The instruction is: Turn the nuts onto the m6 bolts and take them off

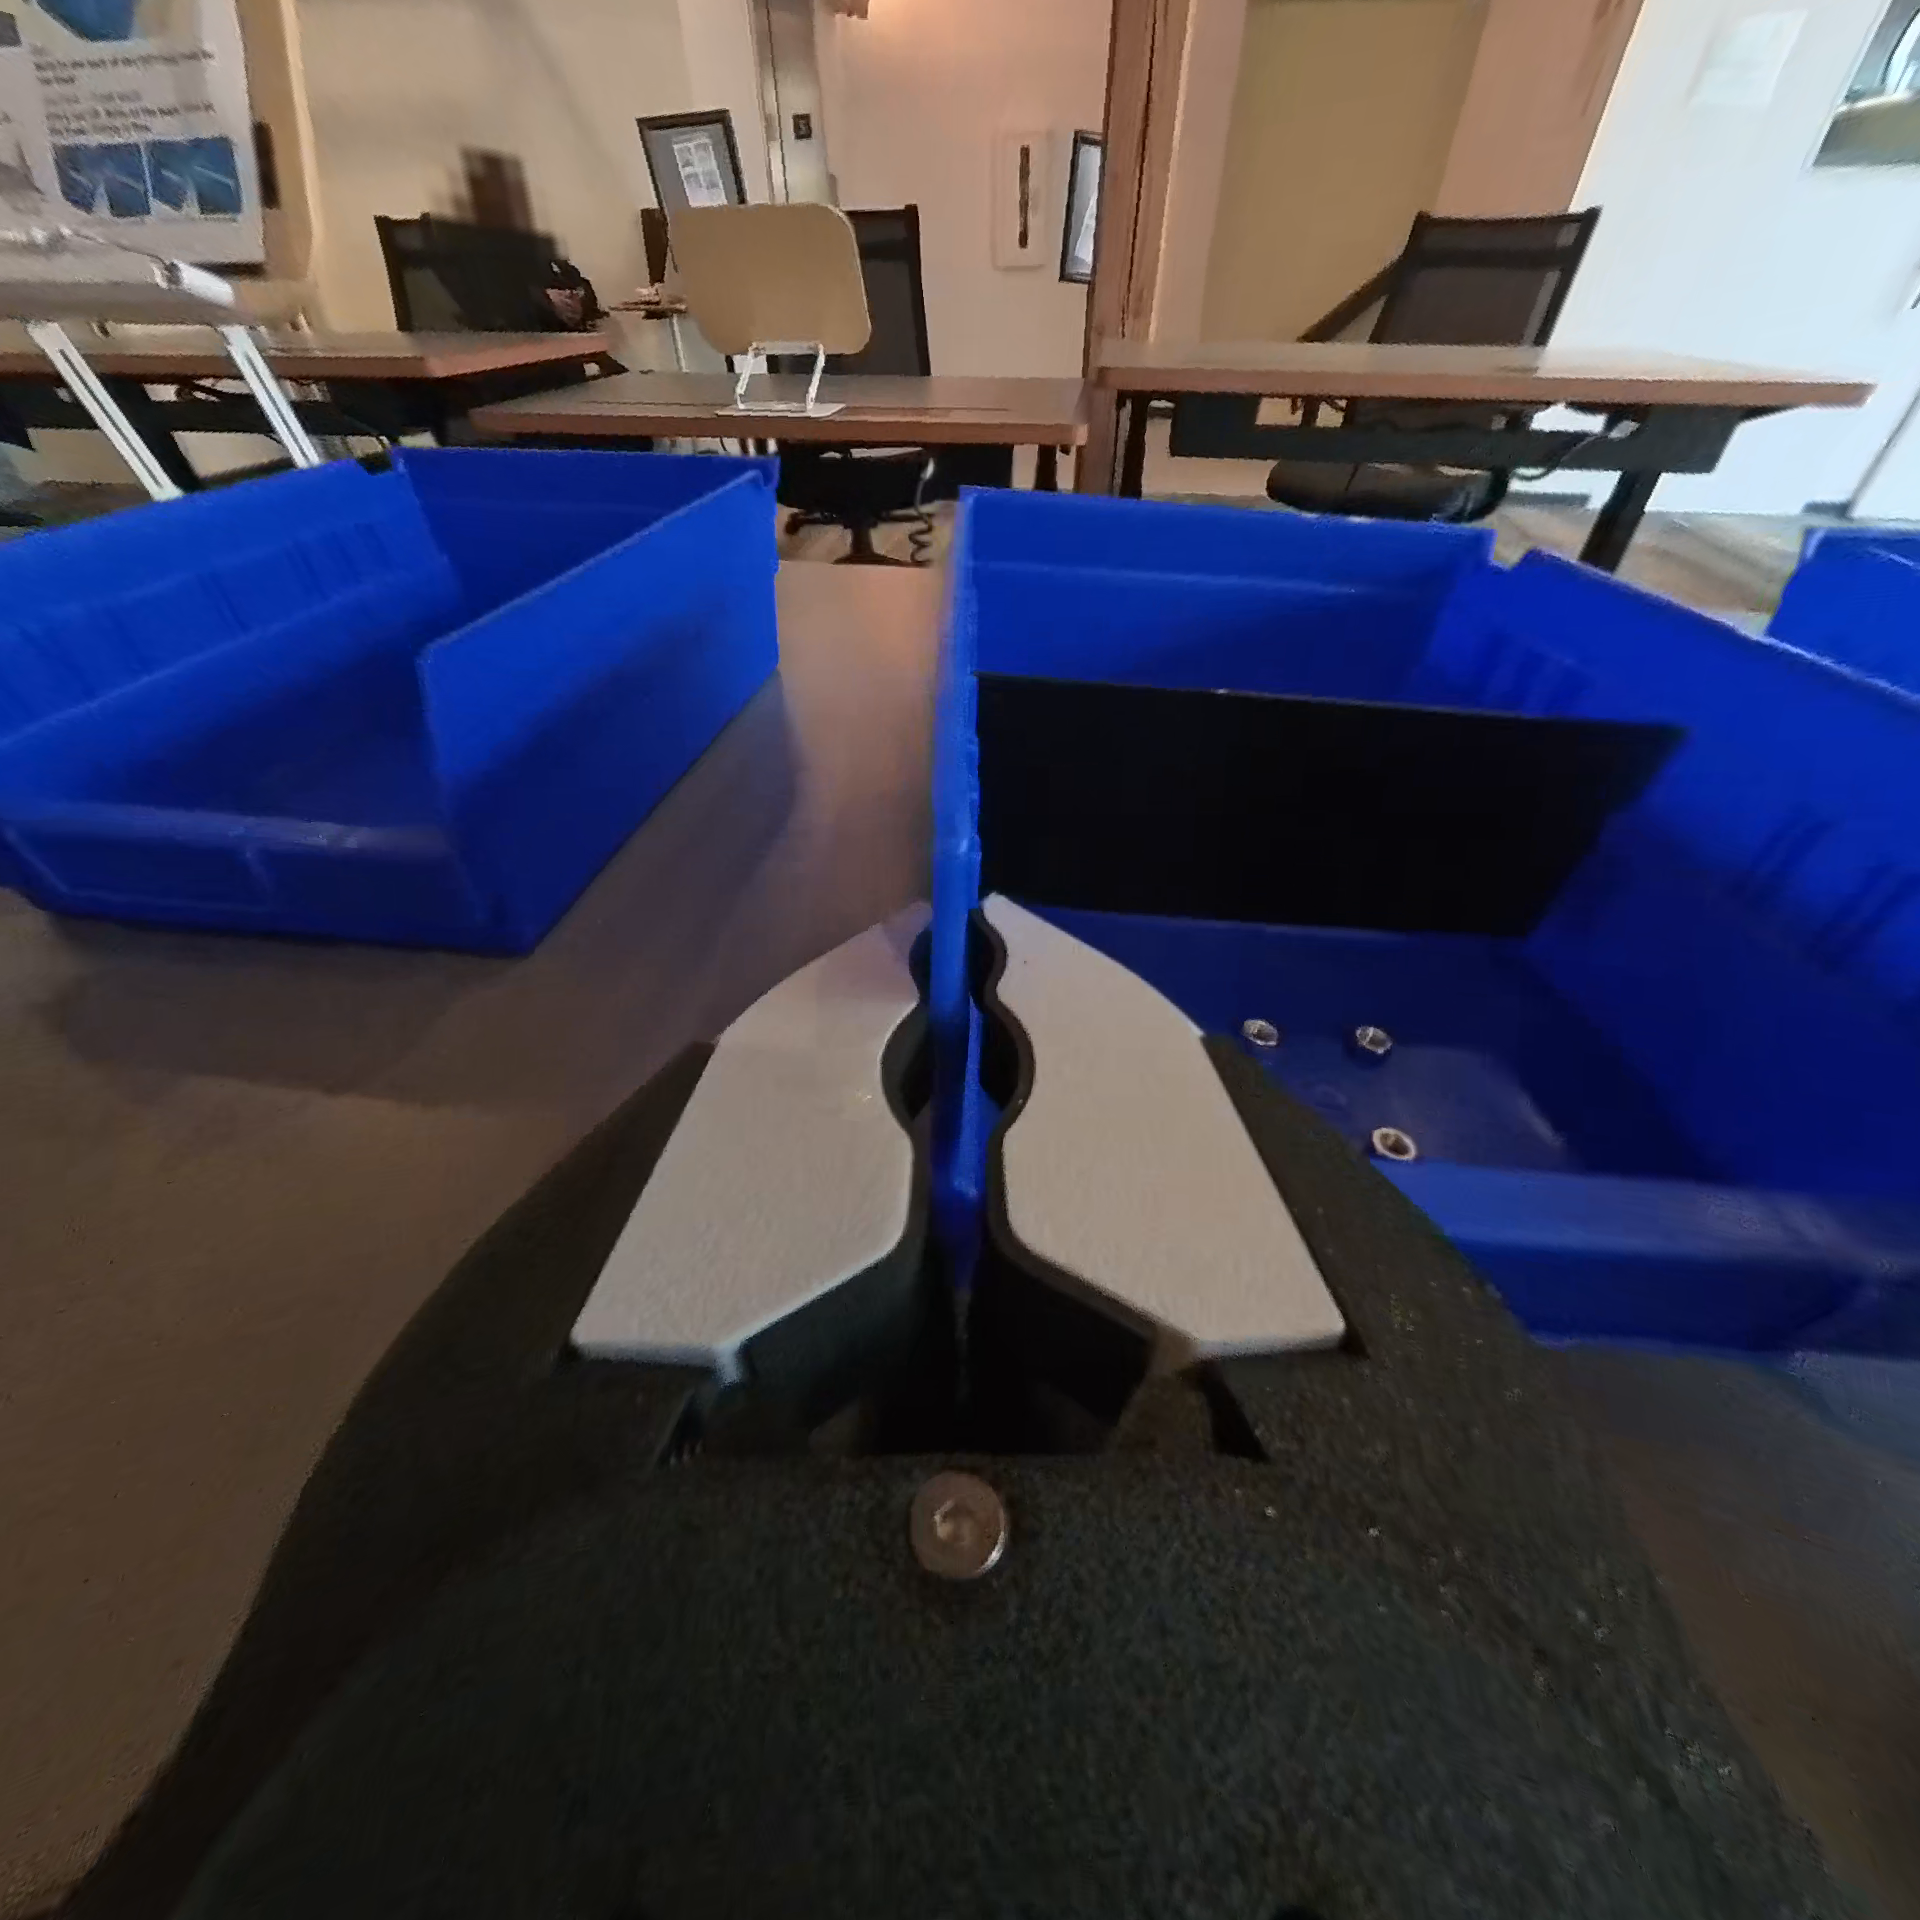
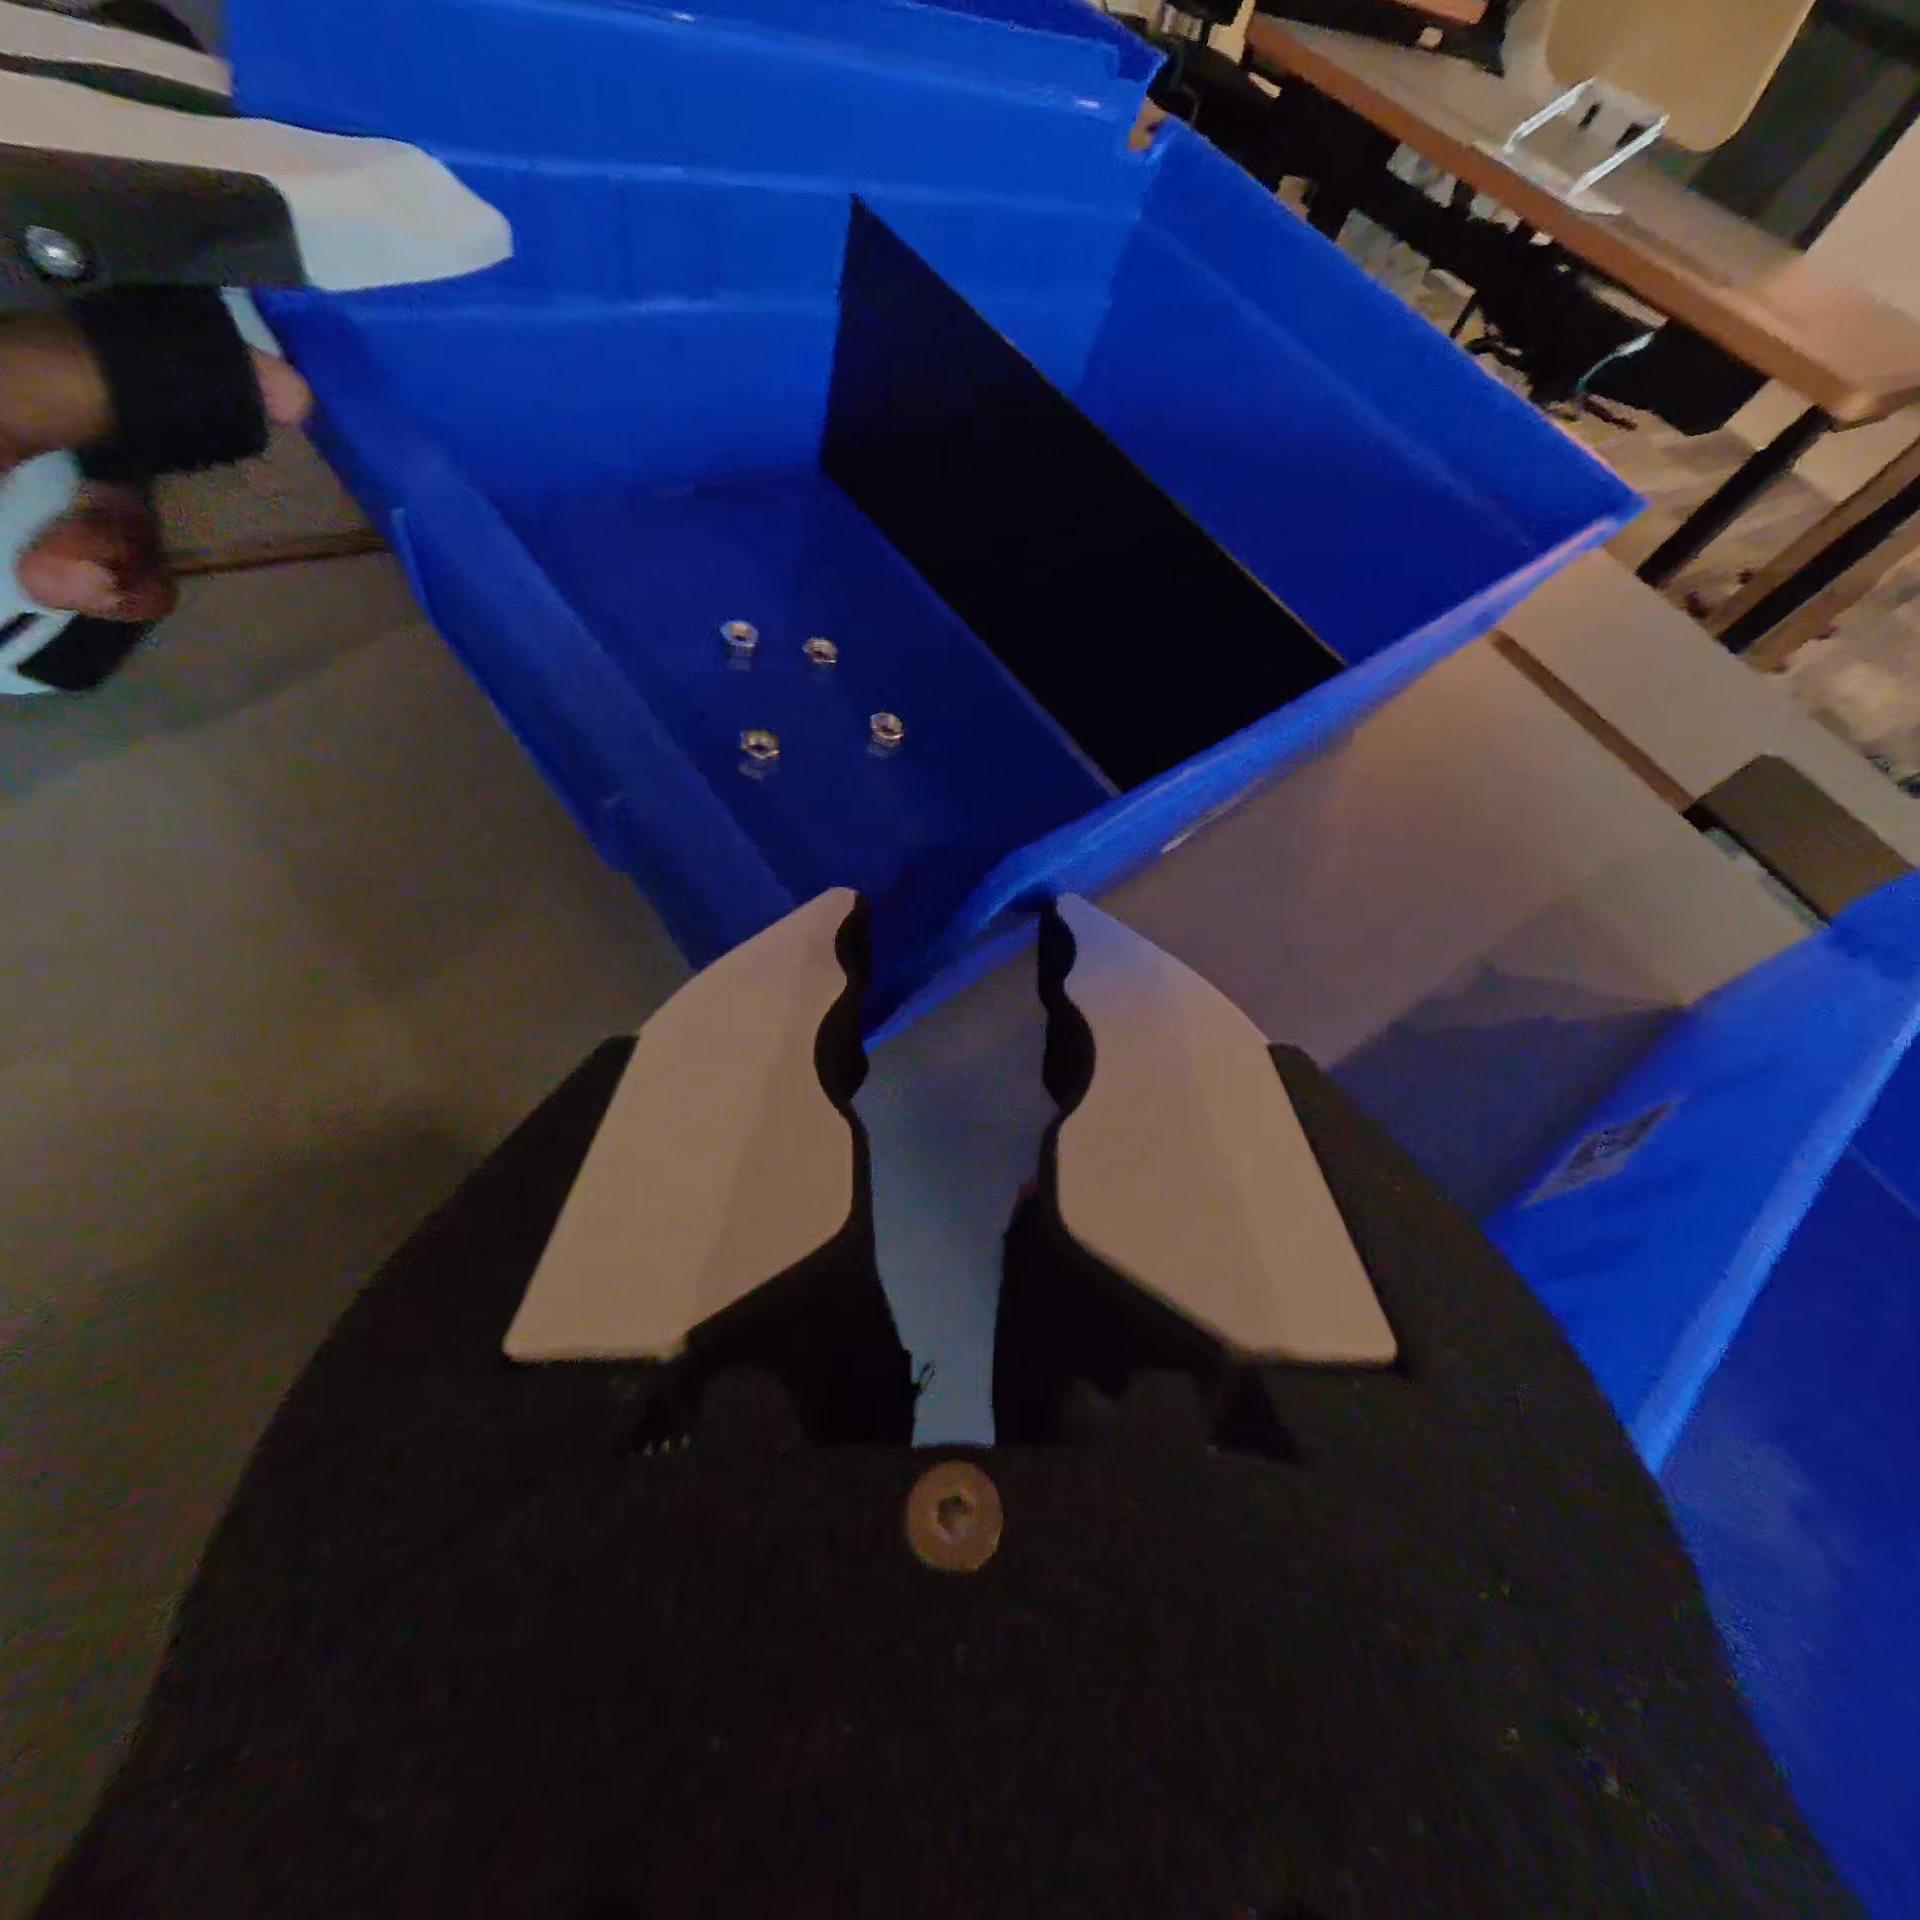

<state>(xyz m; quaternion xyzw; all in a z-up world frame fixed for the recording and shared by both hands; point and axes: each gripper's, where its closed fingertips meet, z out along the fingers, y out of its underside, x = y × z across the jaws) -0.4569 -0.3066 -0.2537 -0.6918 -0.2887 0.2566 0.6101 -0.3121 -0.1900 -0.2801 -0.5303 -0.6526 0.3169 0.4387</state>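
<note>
A blue bin (image 1: pixel 1714 831) with a black divider (image 1: pixel 1299 810) holds loose silver nuts (image 1: pixel 1371 1039) on its floor. My left gripper (image 1: pixel 956 920) is shut on the bin's left side wall (image 1: pixel 954 727), one pad on each face. In the right wrist view several nuts (image 2: pixel 758 743) lie in the same bin (image 2: pixel 1299 717). My right gripper (image 2: pixel 951 914) is open at the bin's near corner; the rim runs between its fingers, which do not press on it. The left gripper's finger (image 2: pixel 416 244) shows on the far wall. No bolts are in view.
A second blue bin (image 1: pixel 312 727) stands to the left on the grey table (image 1: pixel 208 1195), and a third (image 2: pixel 1766 1299) to the right. A person's hand (image 2: pixel 62 416) holds the left gripper. Desks and chairs stand beyond. The gap from one gripper's tips to the other's is roughly 20 cm.
</note>
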